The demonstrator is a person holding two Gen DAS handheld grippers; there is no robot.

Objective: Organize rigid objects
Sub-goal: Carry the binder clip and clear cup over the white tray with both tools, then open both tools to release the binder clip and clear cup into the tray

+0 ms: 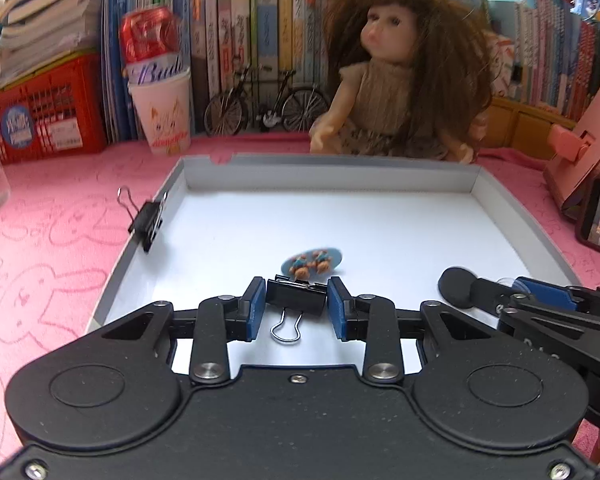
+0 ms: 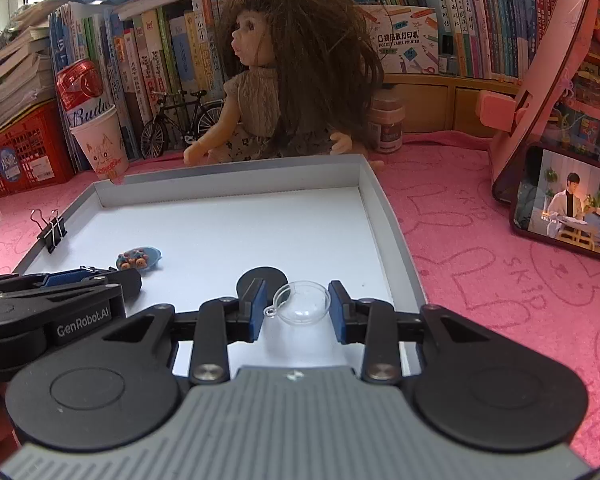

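Binder clip [image 1: 296, 298] gripped by left fingers [image 1: 256, 306]; front handle hidden.

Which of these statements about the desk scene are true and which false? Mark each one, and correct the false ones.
1. The left tongs hold a black binder clip. True.
2. The right tongs hold a red can. False: a clear plastic dome sits between them; the can stands in a paper cup behind the tray.
3. A second clip is clamped on the tray's left wall. True.
4. The doll lies inside the tray. False: it sits behind the far wall.
5. A blue oval piece with small bears lies on the tray floor. True.
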